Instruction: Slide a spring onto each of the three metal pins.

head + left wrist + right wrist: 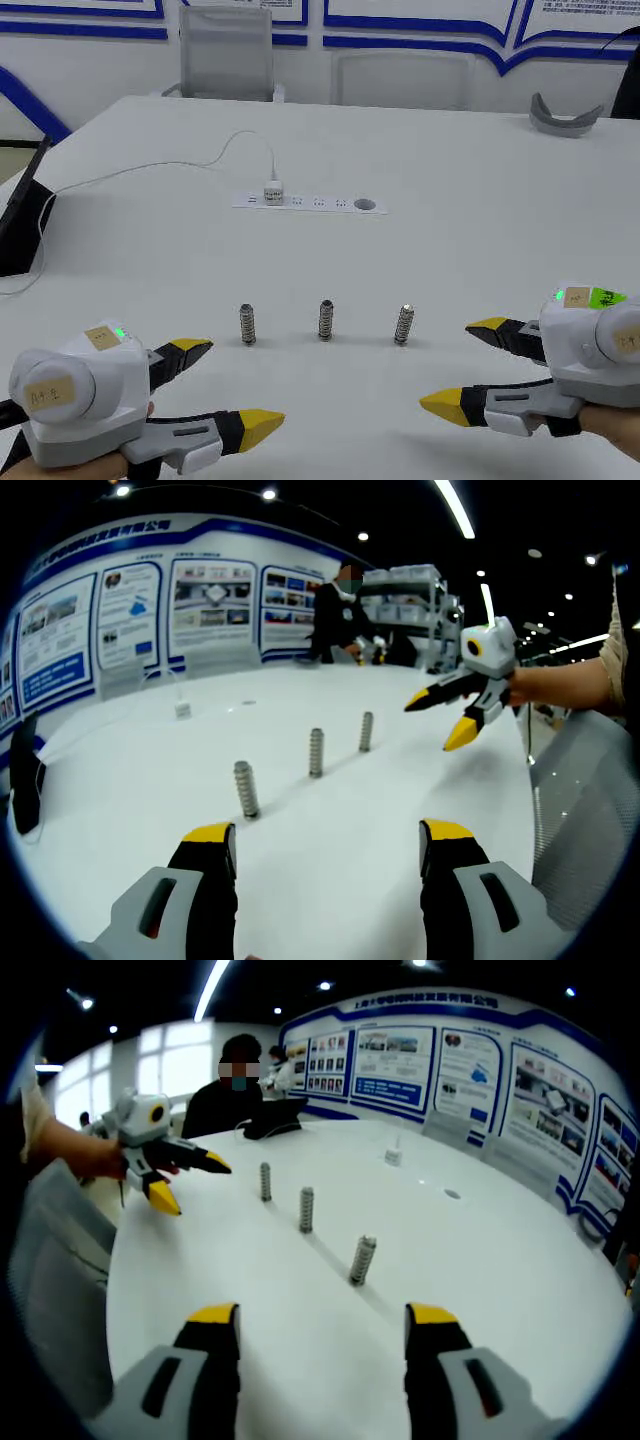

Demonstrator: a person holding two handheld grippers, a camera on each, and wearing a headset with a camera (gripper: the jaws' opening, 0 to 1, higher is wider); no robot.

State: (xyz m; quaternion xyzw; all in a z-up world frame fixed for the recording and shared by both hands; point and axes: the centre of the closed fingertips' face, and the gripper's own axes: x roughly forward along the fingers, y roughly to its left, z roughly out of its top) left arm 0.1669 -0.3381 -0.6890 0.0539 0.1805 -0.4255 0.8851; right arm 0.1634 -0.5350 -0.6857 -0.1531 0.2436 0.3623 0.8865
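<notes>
I am looking across a broad white tabletop [480,250] carrying a flat white power strip [310,203], while a grey mesh-backed chair [226,50] is standing at its far edge against a white wall with blue stripes [100,70], and long ceiling strip lights [455,508] are shining above blue-framed poster boards [215,598].

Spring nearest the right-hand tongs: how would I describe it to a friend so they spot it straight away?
Look at the large white table. Close to the person, three springs stand in a row. Yours is the right spring, next to the open right tongs; unlike the middle spring and left spring, it leans slightly.
</notes>
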